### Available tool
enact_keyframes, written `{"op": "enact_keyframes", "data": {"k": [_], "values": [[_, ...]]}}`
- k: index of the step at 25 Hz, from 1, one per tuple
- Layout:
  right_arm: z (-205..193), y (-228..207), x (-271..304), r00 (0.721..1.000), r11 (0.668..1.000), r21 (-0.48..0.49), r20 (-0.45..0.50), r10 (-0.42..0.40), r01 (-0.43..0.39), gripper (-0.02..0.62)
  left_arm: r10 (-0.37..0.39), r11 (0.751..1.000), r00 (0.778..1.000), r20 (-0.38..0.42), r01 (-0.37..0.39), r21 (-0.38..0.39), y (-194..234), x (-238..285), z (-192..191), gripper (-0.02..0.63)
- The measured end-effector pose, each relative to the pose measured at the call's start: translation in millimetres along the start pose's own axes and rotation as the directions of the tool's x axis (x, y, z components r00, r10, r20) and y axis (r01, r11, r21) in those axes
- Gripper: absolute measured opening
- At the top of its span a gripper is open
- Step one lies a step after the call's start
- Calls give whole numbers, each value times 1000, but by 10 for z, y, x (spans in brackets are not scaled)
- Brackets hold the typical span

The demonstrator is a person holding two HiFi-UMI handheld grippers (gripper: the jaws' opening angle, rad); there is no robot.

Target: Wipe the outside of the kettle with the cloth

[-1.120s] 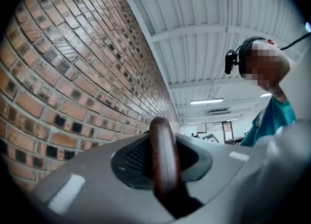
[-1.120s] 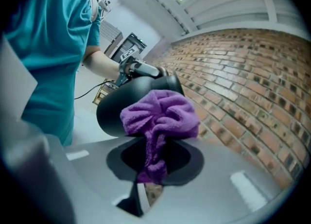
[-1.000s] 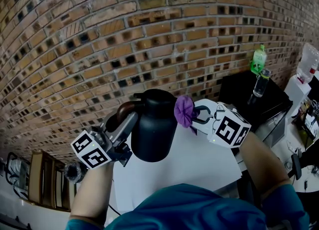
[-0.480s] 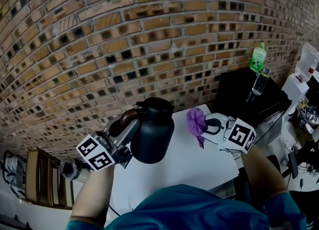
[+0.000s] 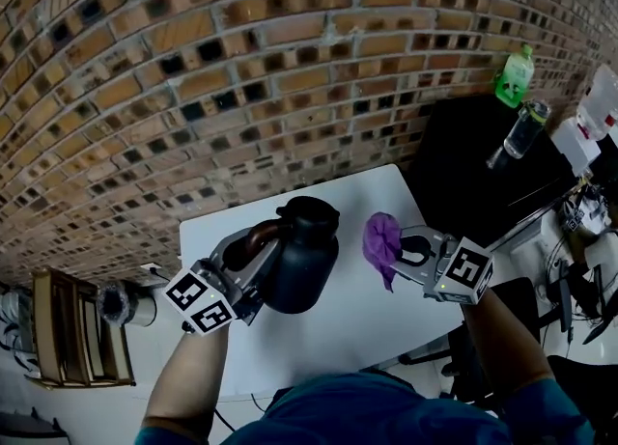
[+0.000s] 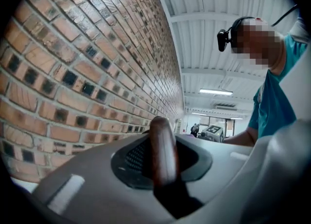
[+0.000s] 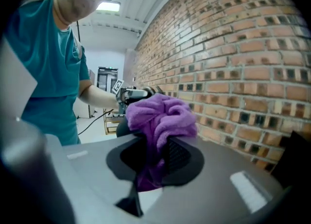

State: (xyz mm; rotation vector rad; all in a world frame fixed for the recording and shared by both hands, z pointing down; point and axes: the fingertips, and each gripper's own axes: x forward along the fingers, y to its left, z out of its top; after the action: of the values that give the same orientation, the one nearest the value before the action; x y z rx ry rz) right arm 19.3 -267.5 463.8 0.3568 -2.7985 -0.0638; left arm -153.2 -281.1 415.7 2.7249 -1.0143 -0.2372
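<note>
Purple cloth (image 5: pixel 382 240) pinched in R gripper (image 5: pixel 402 252) fingers nr table (image 5: pixel 328 337) edge; L gripper (image 5: pixel 259 248) fingers clench kettle (image 5: pixel 304 264) handle (image 5: pixel 245 236).

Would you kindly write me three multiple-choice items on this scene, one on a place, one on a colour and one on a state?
1. In the head view, where is the cloth relative to the kettle? A) draped over its lid B) to its right, apart C) underneath it
2. What colour is the cloth? A) purple B) yellow C) white
3. What is the left gripper doing? A) hanging open and empty B) gripping the cloth C) gripping the kettle's brown handle

Answers: 1 B, white table shows between them; 2 A, purple in both the head and right gripper views; 3 C, the handle stands between its jaws in the left gripper view.
</note>
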Motion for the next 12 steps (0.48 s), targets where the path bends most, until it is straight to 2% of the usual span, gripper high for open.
{"op": "enact_keyframes", "data": {"k": [5,12], "values": [[-422,45,276,999,999,26,-20,40,-39,64,14,1000,1000,-26,-14,-10,251,10,-530,101],[-861,25,476,999,998,63,-18,28,-27,64,17,1000,1000,-14,-18,-18,521,1,-1094,101]]}}
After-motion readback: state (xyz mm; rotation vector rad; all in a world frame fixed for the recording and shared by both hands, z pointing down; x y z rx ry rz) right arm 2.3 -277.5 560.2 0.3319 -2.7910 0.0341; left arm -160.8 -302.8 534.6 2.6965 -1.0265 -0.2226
